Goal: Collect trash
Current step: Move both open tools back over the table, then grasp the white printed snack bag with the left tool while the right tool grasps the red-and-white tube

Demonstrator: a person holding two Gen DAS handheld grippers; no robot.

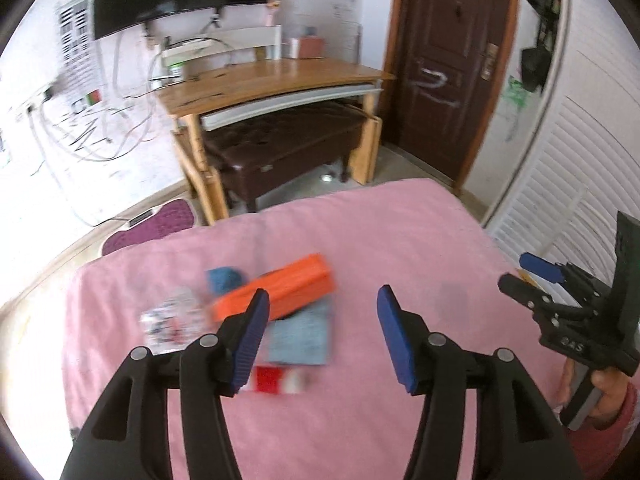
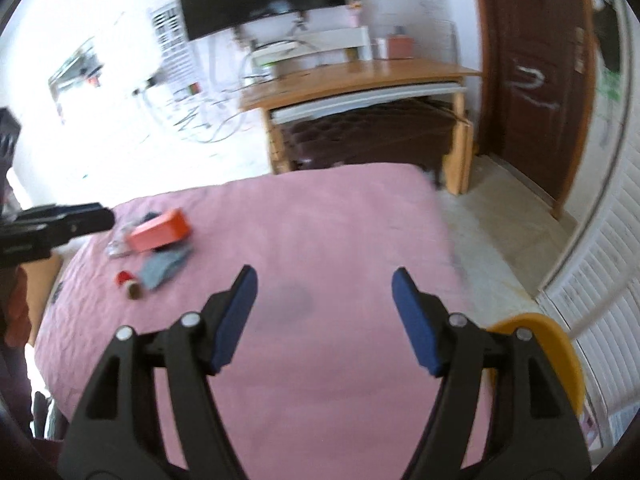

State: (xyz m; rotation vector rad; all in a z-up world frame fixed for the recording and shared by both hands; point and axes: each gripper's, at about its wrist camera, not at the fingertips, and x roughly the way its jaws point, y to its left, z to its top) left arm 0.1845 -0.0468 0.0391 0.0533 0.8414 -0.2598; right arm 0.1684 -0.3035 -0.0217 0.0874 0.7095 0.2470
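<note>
My left gripper [image 1: 322, 316] hangs above the pink bedspread [image 1: 320, 420] with its jaws spread wide and nothing between them. My right gripper [image 2: 324, 300] is equally wide and empty.

The trash lies in a loose cluster on the spread, at about 11 o'clock from the left gripper: a red-and-white bit [image 1: 276, 380] nearest, then a grey-blue sheet [image 1: 302, 336], a clear printed wrapper [image 1: 172, 320], an orange box [image 1: 276, 292] and a blue wad [image 1: 224, 278] beside it.

Only the right wrist view shows a yellow curved edge [image 2: 556, 348] at 4 o'clock. Only the left wrist view shows a purple mat [image 1: 160, 228] on the floor. Printing on the wrapper is too blurred to read.

Beyond the bed stand a wooden desk [image 2: 360, 76] and a brown door [image 1: 452, 60].
</note>
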